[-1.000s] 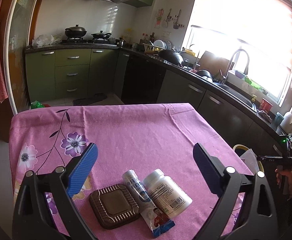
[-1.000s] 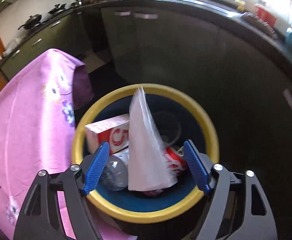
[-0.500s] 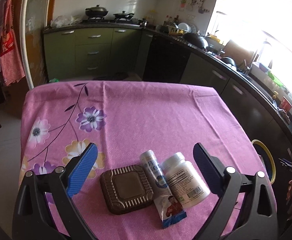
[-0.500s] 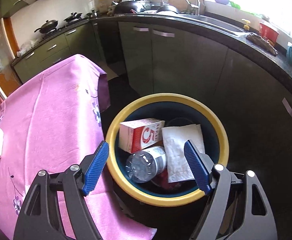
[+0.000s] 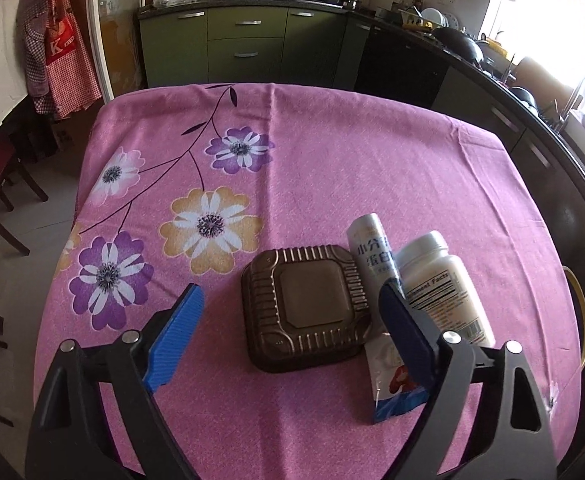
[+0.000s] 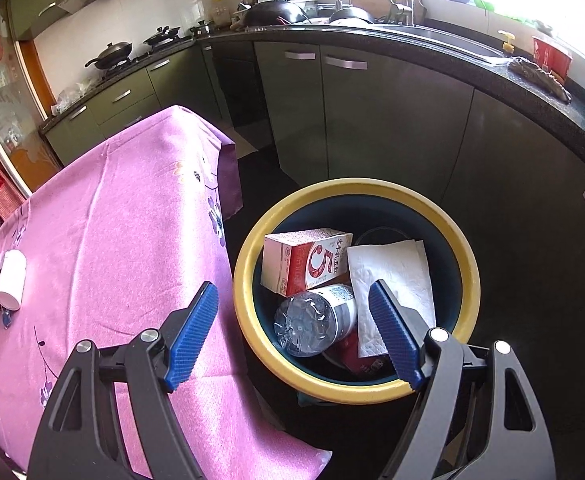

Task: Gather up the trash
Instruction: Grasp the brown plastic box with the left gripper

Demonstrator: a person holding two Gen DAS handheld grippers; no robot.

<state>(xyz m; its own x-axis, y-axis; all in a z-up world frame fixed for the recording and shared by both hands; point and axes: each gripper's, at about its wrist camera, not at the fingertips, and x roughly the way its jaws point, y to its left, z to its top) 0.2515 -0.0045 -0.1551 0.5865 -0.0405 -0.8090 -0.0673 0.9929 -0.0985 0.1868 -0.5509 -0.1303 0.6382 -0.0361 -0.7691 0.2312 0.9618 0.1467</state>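
Left wrist view looks down along the left gripper [image 5: 290, 320], which hangs tilted forward over the pink flowered tablecloth [image 5: 332, 152] with its blue pads spread wide and nothing between them. Framed by those pads lies a brown ribbed plastic tray [image 5: 306, 306], flat on the cloth. Just beside the tray's right edge lies a white sachet tube [image 5: 376, 256], and touching that a white pill bottle [image 5: 442, 280] on its side.

From the right wrist, the right gripper [image 6: 292, 334] is also wide apart and empty, poised above the yellow-rimmed bin [image 6: 468, 276] next to the table. Inside the bin sit a red-and-white carton [image 6: 306, 262], a crushed clear bottle [image 6: 314, 320] and a white paper napkin [image 6: 392, 272].
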